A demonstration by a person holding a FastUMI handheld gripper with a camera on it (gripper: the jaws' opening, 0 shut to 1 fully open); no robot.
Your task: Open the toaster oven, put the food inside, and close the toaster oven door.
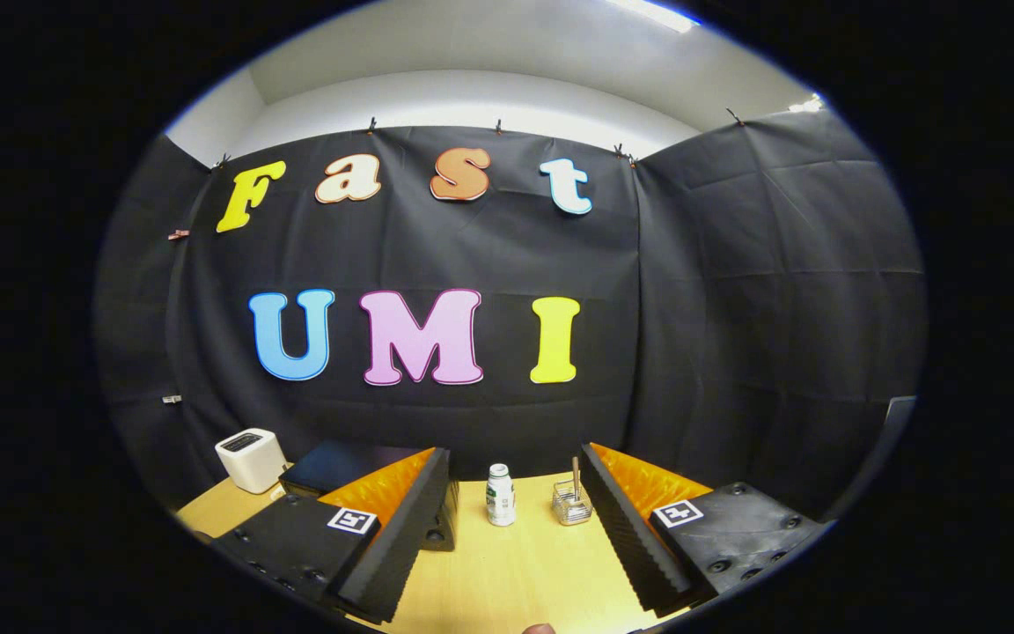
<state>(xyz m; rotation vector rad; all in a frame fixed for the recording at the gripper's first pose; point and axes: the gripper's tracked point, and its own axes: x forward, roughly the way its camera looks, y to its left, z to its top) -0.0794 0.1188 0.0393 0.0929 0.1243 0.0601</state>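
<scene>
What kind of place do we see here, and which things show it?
Probably a recording booth, not a real kitchen: black cloth walls hang clipped around a light wooden table holding a white boxy appliance and a small white bottle. The gripper fingers stand open above the table.

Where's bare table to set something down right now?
Bare wood lies between the open gripper's fingers, short of the small bottle and wire holder. Crowded behind the left finger: the black toaster oven beside a white box.
</scene>
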